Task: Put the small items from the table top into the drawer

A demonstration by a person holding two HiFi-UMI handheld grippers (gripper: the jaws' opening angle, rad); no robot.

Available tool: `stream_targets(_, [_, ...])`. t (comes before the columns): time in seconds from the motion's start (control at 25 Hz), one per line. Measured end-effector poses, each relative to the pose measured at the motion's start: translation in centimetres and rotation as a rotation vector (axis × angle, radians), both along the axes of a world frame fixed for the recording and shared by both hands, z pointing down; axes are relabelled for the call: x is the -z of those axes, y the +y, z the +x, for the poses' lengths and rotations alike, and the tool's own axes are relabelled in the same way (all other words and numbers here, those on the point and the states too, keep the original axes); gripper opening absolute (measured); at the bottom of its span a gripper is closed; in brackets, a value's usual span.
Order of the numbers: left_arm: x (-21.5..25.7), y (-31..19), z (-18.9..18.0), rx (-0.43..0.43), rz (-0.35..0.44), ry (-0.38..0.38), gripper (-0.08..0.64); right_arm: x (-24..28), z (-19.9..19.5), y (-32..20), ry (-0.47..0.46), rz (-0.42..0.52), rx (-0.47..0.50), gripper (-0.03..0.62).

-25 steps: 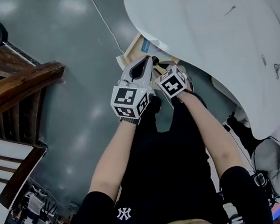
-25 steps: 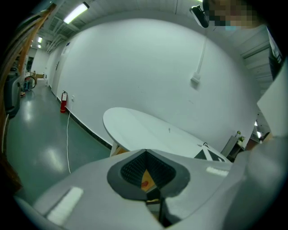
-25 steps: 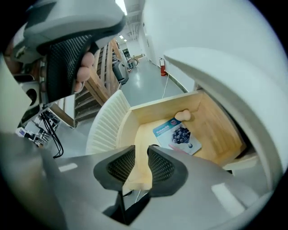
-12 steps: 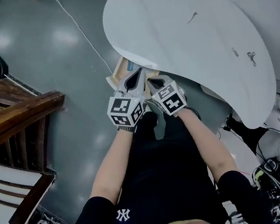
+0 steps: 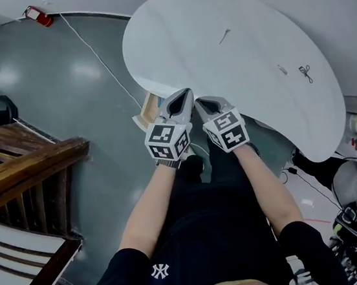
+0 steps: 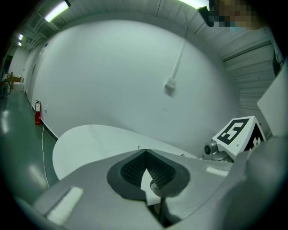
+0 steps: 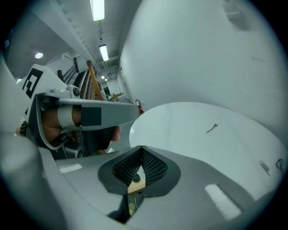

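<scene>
On white tabletop (image 5: 177, 34), well apart from claws: slim pin-like item (image 5: 224, 35), long axis diagonal, lower-left to upper-right in head view. Left claw (image 5: 184, 96), right claw (image 5: 203, 103): both clenched, empty, side by side near drawer (image 5: 148, 110).

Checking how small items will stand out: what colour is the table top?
The table top is white; the head view shows it best.

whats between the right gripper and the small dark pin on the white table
Head view: only bare white table top between right gripper and small dark pin.
</scene>
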State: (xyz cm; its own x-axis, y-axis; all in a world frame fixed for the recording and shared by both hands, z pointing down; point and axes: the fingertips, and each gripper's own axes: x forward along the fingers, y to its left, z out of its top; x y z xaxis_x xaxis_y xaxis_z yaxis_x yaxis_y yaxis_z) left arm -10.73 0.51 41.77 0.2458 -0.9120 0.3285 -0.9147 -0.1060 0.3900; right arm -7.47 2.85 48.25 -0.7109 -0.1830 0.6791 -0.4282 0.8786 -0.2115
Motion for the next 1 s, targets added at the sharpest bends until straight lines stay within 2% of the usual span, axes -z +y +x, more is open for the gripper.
stream_targets(0.2, [0.8, -3.9, 1.9, -0.032, 0.012, -0.012, 0.0, 1.8, 2.9, -4.5, -0.05, 0.027, -0.113, 0.028])
stream_targets(0.36, [0.4, -7.2, 3.6, -0.056, 0.001, -0.031, 0.0, 2.2, 5.0, -7.8, -0.081, 0.003, -0.173, 0.028])
stream_targets(0.64, [-1.6, -12.8, 6.1, -0.079, -0.051, -0.066, 0.0, 2.1, 7.6, -13.3, -0.107, -0.002, -0.216, 0.028])
stream_targets(1.0, [-5.2, -18.9, 7.3, -0.108, -0.137, -0.133, 0.0, 0.6, 9.5, -18.9, -0.121, -0.027, -0.239, 0.028])
